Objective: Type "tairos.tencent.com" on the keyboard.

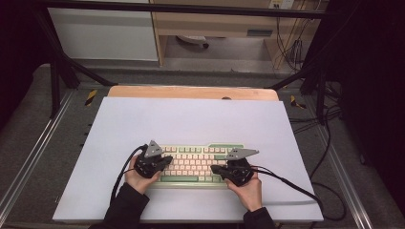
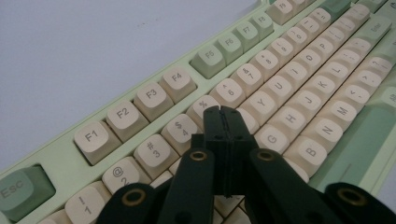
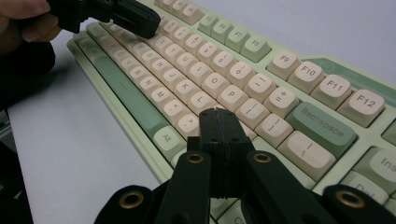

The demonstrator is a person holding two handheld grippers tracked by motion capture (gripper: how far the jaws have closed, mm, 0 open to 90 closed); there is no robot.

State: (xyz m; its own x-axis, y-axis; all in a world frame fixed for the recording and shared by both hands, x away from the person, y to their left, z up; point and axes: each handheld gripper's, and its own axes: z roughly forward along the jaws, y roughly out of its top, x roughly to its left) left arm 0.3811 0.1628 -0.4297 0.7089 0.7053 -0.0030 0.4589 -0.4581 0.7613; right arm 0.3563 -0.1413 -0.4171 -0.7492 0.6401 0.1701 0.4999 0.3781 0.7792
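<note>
A pale green keyboard (image 1: 193, 163) with cream keys lies on the white mat near the front of the table. My left gripper (image 1: 165, 160) hovers over its left half, jaws shut with nothing between them. In the left gripper view the keyboard (image 2: 280, 70) runs diagonally and the closed left gripper (image 2: 226, 110) points at the number row near the 5 key. My right gripper (image 1: 214, 168) is over the keyboard's right half, also shut and empty. In the right gripper view the right gripper (image 3: 216, 111) sits above the keys right of L on the keyboard (image 3: 261, 79), with the left gripper (image 3: 148, 25) farther off.
The white mat (image 1: 181, 119) covers most of a wooden table (image 1: 191, 91). Black cables (image 1: 296, 188) trail from both grippers across the mat. A dark frame and more cables (image 1: 325, 119) stand at the right. A hand (image 3: 23, 21) is at the top left of the right gripper view.
</note>
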